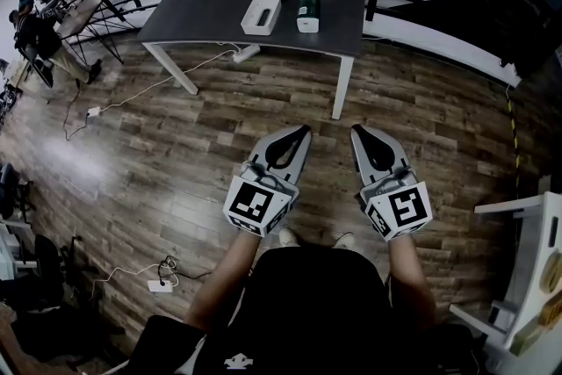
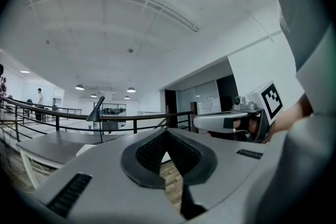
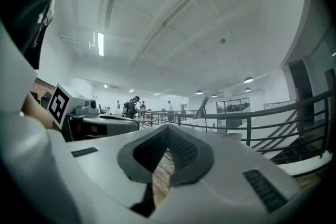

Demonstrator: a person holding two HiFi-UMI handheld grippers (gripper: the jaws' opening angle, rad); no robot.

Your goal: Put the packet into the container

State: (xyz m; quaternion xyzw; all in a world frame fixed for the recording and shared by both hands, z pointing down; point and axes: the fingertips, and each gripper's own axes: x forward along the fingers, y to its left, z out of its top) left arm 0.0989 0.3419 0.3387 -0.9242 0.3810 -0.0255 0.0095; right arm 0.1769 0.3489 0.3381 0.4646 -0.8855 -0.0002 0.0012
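I hold the left gripper (image 1: 299,134) and right gripper (image 1: 360,133) level and side by side above the floor (image 1: 176,154), short of the table (image 1: 219,0). Both have their jaws pressed together on nothing. The packet (image 1: 307,13) lies near the table's front edge, toward its right corner, just beside the white container (image 1: 261,14). Both lie well ahead of the jaw tips, apart from them.

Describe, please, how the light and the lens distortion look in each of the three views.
Head view: strong fisheye; the floor planks curve and carry a pale sheen at left, and the corners go dark. Left gripper view: black round border, bright white ceiling, little shadow. Right gripper view: same round border, a strip lamp glares, the railing curves.
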